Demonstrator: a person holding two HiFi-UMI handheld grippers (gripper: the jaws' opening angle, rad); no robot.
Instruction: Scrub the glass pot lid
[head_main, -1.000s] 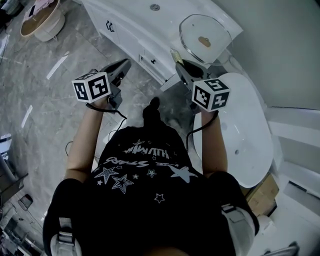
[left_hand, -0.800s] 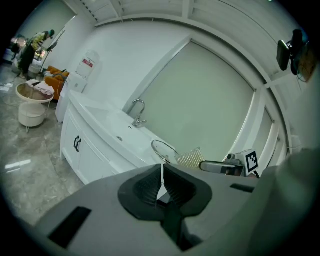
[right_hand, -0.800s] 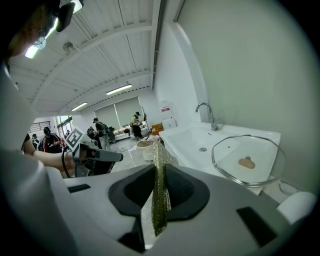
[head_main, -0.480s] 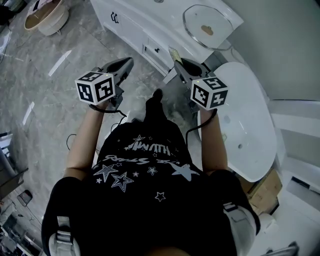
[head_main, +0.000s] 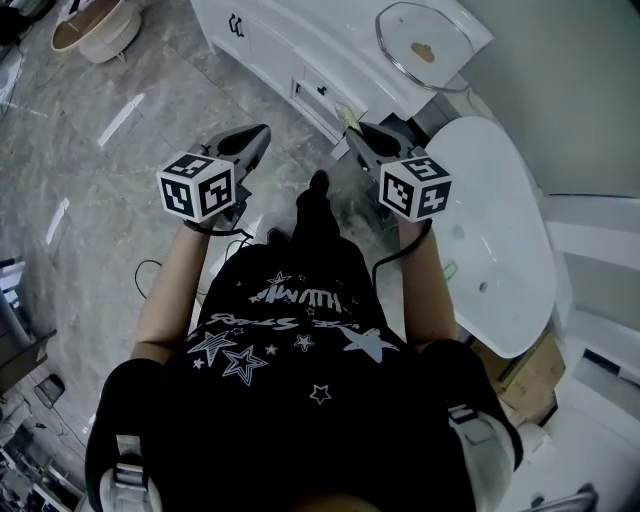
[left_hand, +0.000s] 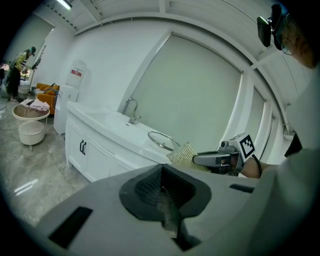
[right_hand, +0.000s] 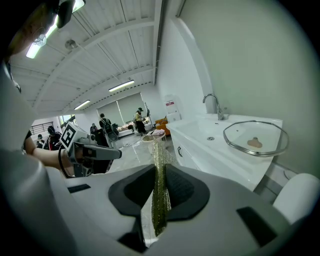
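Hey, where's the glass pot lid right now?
In the head view the glass pot lid lies at top right on the white counter, ahead of the right tongs and untouched; the right gripper view shows it right of the faucet.

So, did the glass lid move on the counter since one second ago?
No. The glass lid lies at the same end of the white counter; both shifted together in the head view, so only the camera moved.

Head view: round basket (head_main: 95, 28) cut by the top edge, scouring pad (head_main: 348, 116) reduced to a corner beyond the right gripper (head_main: 360, 133); left gripper view: glass pot lid (left_hand: 159, 140) partly behind that pad; right gripper view: distant people (right_hand: 105, 124) too small to tell.
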